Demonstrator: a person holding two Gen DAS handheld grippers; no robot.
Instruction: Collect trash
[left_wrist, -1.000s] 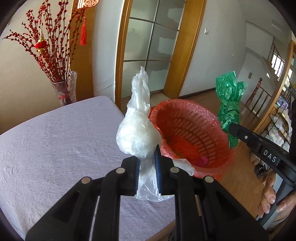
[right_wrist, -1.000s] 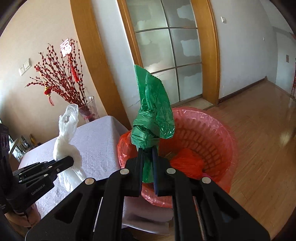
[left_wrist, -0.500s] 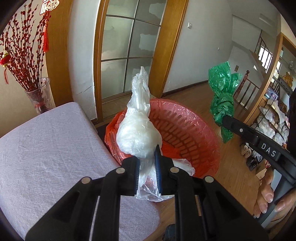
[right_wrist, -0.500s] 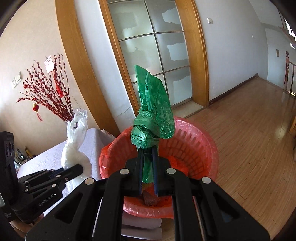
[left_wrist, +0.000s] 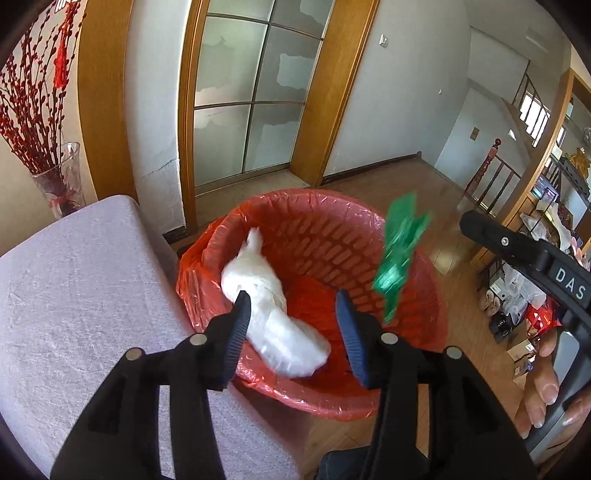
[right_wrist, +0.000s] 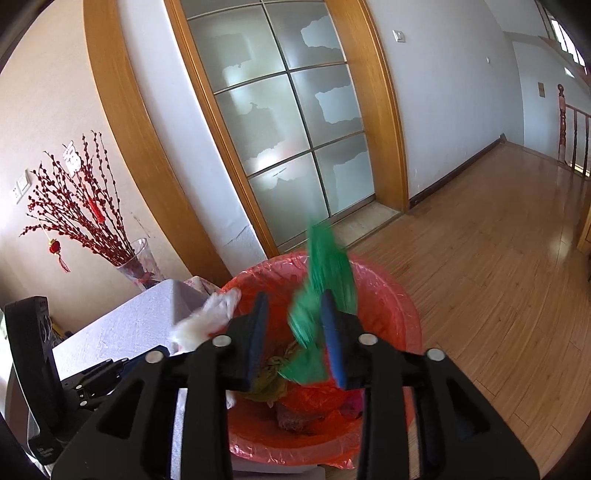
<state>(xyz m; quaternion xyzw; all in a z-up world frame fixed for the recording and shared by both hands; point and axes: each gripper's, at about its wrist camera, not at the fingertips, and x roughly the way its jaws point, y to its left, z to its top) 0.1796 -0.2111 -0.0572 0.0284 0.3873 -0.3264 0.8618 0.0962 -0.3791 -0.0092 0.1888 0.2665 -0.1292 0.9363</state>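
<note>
A red basket lined with a red plastic bag (left_wrist: 424, 284) (right_wrist: 391, 302) stands on the wooden floor beside the table. My left gripper (left_wrist: 291, 332) hangs over it, its jaws opening. The white plastic bag (left_wrist: 269, 306) (right_wrist: 207, 321) falls, blurred, free of the pads into the basket. My right gripper (right_wrist: 295, 332) also hangs above the basket with its jaws opening. The green plastic bag (right_wrist: 325, 288) (left_wrist: 399, 254) drops between its pads, blurred and loose. Crumpled trash (right_wrist: 273, 380) lies at the basket's bottom.
A table with a pale cloth (left_wrist: 74, 295) (right_wrist: 129, 325) borders the basket on the left. A glass vase of red branches (left_wrist: 55, 184) (right_wrist: 136, 262) stands at its far corner. Glass doors in a wooden frame (right_wrist: 288, 140) rise behind. A person's hand (left_wrist: 546, 398) holds the right gripper.
Both grippers have let go: the white bag and the green bag, held upright before, now fall toward the basket. Both hands moved further over the basket.
</note>
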